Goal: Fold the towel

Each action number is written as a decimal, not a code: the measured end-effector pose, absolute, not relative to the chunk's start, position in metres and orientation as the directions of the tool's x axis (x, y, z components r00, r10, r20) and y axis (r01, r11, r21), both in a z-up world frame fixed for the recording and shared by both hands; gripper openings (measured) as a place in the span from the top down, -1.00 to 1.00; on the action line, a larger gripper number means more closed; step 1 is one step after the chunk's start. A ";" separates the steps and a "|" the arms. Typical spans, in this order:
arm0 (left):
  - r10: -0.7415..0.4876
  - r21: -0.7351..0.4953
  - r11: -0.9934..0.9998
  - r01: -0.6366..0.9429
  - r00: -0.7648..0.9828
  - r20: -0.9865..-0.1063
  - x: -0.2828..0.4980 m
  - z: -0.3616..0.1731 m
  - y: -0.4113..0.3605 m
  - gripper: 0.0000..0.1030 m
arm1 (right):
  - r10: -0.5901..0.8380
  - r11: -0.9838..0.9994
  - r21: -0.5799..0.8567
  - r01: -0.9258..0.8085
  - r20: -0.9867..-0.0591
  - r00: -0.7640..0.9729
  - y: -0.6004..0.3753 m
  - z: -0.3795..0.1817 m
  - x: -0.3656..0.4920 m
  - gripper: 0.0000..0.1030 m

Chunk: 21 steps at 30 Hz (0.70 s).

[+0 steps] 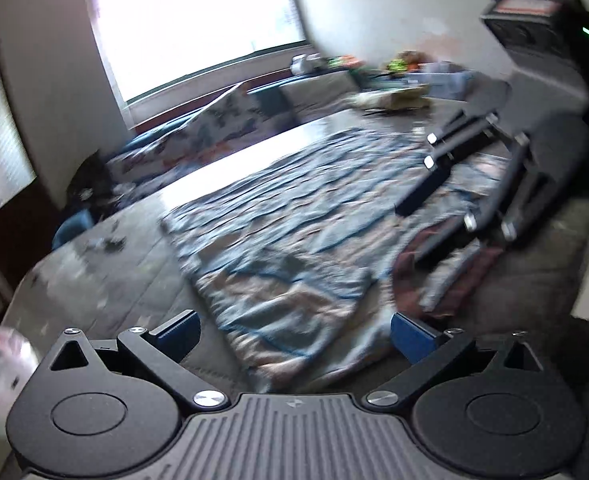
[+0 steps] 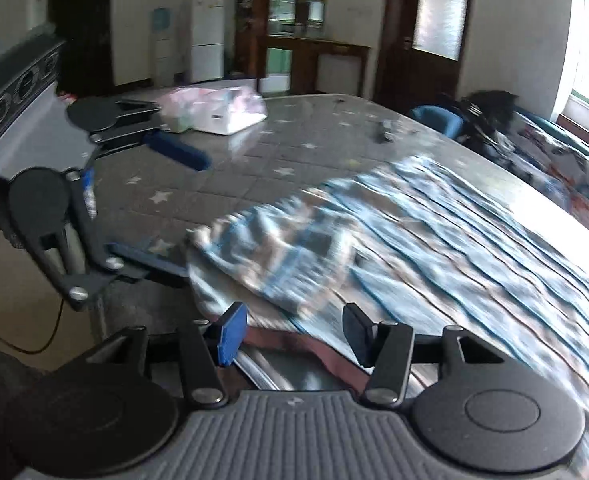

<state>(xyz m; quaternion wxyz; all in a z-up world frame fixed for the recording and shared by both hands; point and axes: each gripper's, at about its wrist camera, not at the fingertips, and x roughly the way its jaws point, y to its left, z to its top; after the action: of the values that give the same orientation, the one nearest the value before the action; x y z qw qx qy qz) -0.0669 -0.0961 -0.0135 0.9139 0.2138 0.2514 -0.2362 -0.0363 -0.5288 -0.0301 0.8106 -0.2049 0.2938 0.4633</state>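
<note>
With the towel (image 1: 294,216) lying along the surface's (image 2: 278,152) near edge, the left hand-held gripper (image 1: 294,338) gapes empty, while the right hand-held gripper (image 2: 294,334) stands half-open astride the hem, pads apparently clear.

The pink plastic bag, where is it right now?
In the right wrist view the bag lies on the far left part of the table, just behind the left gripper and well clear of the towel.

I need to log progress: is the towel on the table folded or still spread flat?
Partly folded: the towel's near end lies doubled over itself, the rest spread flat on the table.
</note>
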 end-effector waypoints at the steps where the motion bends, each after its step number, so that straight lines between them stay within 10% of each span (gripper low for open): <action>1: -0.341 0.284 0.777 0.562 0.755 -0.561 -0.070 -0.015 -0.100 -1.00 | 0.617 0.505 -0.067 -0.860 -0.669 0.414 -0.538 -0.029 -0.037 -0.18; 10: -0.416 0.335 0.643 0.689 0.681 -0.603 -0.082 -0.034 -0.126 -0.87 | 0.448 0.654 -0.140 -0.743 -0.720 0.530 -0.624 -0.028 -0.044 -0.30; 21: -0.447 0.338 0.587 0.736 0.642 -0.622 -0.076 -0.038 -0.139 0.18 | 0.381 0.635 -0.201 -0.746 -0.759 0.528 -0.652 -0.046 -0.058 -0.30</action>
<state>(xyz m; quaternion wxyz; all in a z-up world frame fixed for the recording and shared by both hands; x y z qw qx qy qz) -0.0756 -0.1390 -0.0376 0.8567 0.2955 0.2441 -0.3454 -0.0579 -0.6518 -0.0457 0.8341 -0.2618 0.3487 0.3379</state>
